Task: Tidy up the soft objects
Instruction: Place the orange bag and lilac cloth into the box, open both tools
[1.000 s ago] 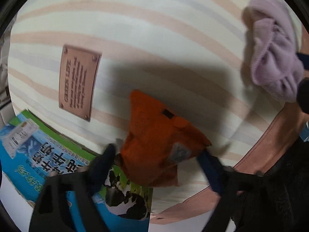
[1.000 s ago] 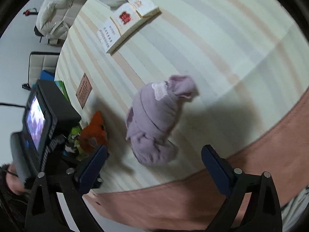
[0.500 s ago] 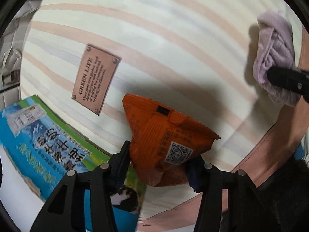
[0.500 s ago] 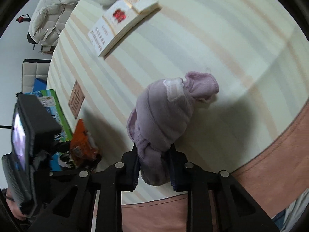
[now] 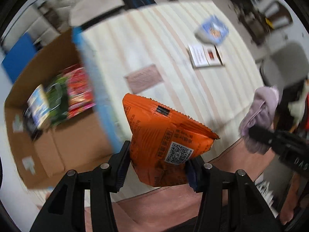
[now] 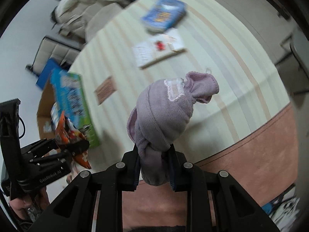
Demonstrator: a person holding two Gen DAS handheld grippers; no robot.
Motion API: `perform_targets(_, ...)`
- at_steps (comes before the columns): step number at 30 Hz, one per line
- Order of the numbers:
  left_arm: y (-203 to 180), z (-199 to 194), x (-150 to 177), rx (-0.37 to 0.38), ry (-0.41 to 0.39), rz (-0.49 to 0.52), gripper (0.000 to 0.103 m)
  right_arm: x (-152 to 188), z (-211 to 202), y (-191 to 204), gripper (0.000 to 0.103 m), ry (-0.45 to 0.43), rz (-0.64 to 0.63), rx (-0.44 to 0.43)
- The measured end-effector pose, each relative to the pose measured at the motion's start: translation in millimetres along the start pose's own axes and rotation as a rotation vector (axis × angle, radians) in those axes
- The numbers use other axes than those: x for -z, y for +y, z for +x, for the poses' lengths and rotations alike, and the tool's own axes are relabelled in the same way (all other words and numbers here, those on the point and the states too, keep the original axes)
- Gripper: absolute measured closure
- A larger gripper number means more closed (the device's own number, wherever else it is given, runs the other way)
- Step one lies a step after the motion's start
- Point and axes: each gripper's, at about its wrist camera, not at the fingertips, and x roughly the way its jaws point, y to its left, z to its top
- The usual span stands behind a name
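My left gripper is shut on an orange snack bag and holds it up in the air above the table's near edge. In the right wrist view that bag and the left gripper show at the lower left. My right gripper is shut on a knotted lilac cloth, lifted off the striped tablecloth. The cloth also shows in the left wrist view at the right.
An open cardboard box with a blue flap and several colourful packs inside stands at the table's left end. A brown label plate, an open booklet and a blue pack lie on the table. Chairs stand beyond.
Both grippers have lifted their loads up and back from the table. The views now look across the table and into the box.
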Motion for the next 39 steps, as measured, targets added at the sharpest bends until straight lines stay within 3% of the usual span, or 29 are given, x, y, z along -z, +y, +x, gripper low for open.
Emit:
perform_targets(6,67.2,-50.3,28.5,-0.011,-0.117,-0.153,0.055,10.3,-16.0,86.8,0.078,0.012,-0.185,-0.042)
perform_targets(10,127.2,-82.8,40.3,-0.059,-0.157,-0.243,0.055,15.6,-5.2,166.4,0.078,0.030,-0.314,-0.069)
perform_targets(15,197.4,-79.5,48.5,-0.127,-0.128,-0.333,0.055,22.5,26.1,253.2,0.078,0.062,-0.427,-0.087)
perform_targets(20,254.5,-49.3,51.5,-0.126,-0.043,-0.414,0.055,31.4,68.6,320.7,0.078,0.102,-0.516,-0.067)
perform_targets(25,296.3,-4.8,51.2,-0.101,0.057,-0.468,0.055,42.9,124.1,360.6,0.078,0.167,-0.566,-0.027)
perform_targets(32,318.7,32.6,53.4,-0.101,0.160,-0.477,0.055,51.1,190.4,379.0,0.078,0.248,-0.571,0.011)
perform_targets(39,327.7,50.2,57.3,-0.068,0.204,-0.469,0.054,50.1,214.7,380.4,0.077,0.275,-0.565,0.025)
